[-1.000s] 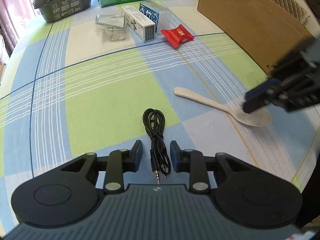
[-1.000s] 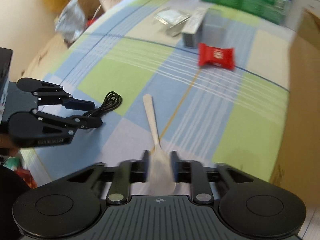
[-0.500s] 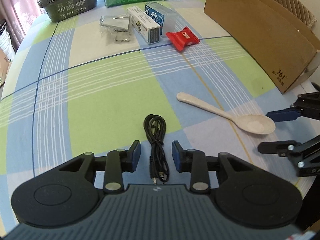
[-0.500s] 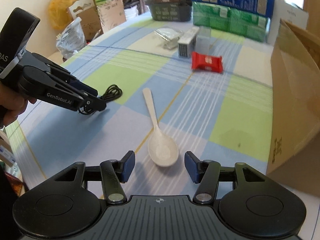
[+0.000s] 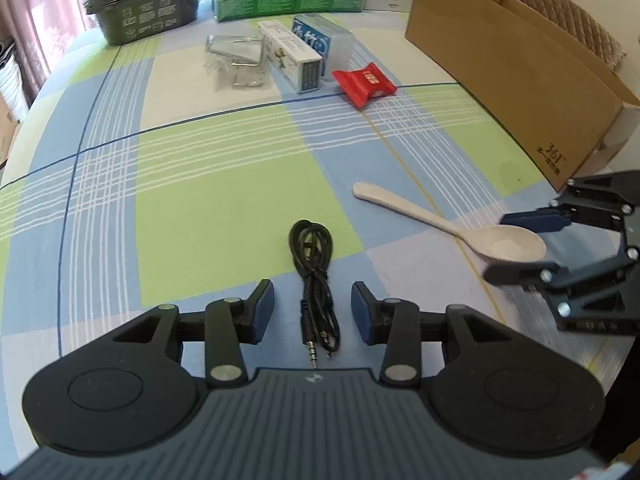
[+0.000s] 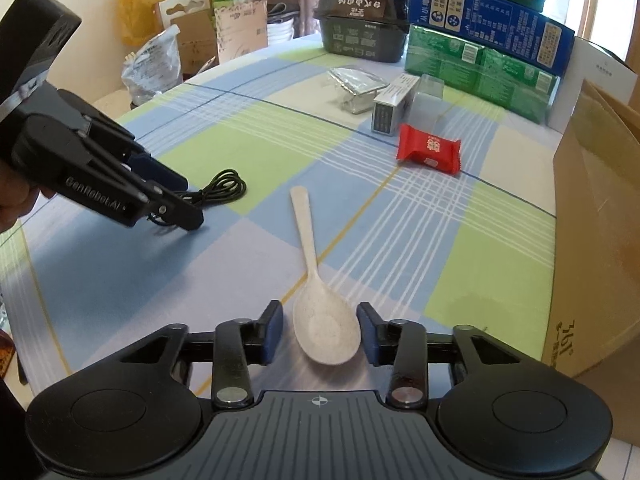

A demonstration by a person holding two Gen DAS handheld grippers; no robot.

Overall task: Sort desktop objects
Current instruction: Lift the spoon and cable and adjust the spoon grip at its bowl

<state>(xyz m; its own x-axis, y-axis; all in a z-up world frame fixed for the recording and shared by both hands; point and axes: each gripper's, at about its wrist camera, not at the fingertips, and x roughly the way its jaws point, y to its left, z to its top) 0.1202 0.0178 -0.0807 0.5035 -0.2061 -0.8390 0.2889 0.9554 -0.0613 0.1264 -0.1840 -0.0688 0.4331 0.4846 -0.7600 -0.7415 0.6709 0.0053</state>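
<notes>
A coiled black audio cable point(image 5: 314, 264) lies on the checked tablecloth, its plug end between the open fingers of my left gripper point(image 5: 313, 312); the cable also shows in the right wrist view point(image 6: 224, 188). A beige spoon point(image 6: 316, 292) lies flat with its bowl between the open fingers of my right gripper point(image 6: 320, 332); it also shows in the left wrist view point(image 5: 452, 226). From the left wrist view the right gripper point(image 5: 524, 244) stands around the spoon's bowl. From the right wrist view the left gripper point(image 6: 176, 200) sits over the cable's end. Neither holds anything.
A red snack packet point(image 5: 365, 83), a white carton point(image 5: 290, 56), a blue-labelled clear box point(image 5: 320, 42) and a clear wrapped item point(image 5: 236, 58) lie at the far side. A large cardboard box point(image 5: 520, 76) stands on the right. Green and dark boxes point(image 6: 480, 64) line the far edge.
My right gripper opened, let the spoon go and drew back, then moved in so its fingers straddle the bowl. My left gripper opened a little wider around the cable's plug end.
</notes>
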